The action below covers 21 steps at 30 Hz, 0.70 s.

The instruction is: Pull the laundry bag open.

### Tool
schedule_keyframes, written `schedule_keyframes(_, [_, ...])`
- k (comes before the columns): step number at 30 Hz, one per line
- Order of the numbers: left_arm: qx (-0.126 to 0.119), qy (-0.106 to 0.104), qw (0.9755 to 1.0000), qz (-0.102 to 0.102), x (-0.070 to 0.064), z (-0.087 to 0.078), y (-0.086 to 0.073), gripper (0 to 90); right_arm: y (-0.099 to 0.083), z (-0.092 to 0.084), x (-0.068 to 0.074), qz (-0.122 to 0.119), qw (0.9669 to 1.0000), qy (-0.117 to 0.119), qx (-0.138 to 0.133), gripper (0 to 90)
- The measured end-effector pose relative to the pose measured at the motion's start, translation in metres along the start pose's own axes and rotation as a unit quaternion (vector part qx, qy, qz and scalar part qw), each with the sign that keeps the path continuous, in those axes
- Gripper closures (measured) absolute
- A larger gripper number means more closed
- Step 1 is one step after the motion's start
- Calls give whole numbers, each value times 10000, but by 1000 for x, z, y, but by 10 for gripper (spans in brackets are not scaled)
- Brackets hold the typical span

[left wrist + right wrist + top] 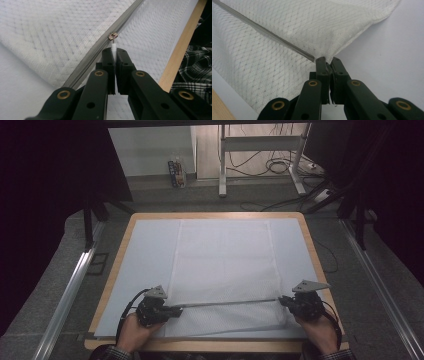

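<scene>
Left gripper (115,53) first: in the left gripper view its 2 black jaws are clamped together on the small white pull tab (114,48) that hangs from the metal zipper slider (112,36), the tab sticking out just past the jaw tips. That detail is too small to make out in the high view, where the left gripper (172,311) simply sits at the near-left end of the zip. Over to the right gripper (327,60): its own view has the jaws pinched on the corner of the white diamond-knit fabric cover (294,32), right where the grey zipper (267,33) ends. From above, the right gripper (286,303) holds the opposite end, and the grey zipper (227,302) runs taut between the 2, its long axis lying left to right across the near part of the cover. The cover (225,265) lies flat, stretching away from the person, on a pale blue sheet (145,260) over the wooden-edged table (120,255). A checked sleeve (195,72) shows beside the table edge in the left gripper view.
</scene>
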<state>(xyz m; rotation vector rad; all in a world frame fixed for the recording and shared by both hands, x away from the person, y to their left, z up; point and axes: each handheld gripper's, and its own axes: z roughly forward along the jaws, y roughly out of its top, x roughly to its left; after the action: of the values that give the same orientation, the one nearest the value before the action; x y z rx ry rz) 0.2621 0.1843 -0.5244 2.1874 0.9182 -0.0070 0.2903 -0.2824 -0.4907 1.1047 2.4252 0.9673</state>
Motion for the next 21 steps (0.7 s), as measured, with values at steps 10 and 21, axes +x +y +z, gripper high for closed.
schedule_keyframes(10, [-53, 74, 9998, -172, 6, -9, -10, 875, -1, 0, -1, 23, 10000, -39, 3, 857])
schedule_keyframes(21, [-33, 201, 9995, -246, 9, -17, -18, 876, -1, 1, 0, 16, 10000, 16, 31, 858])
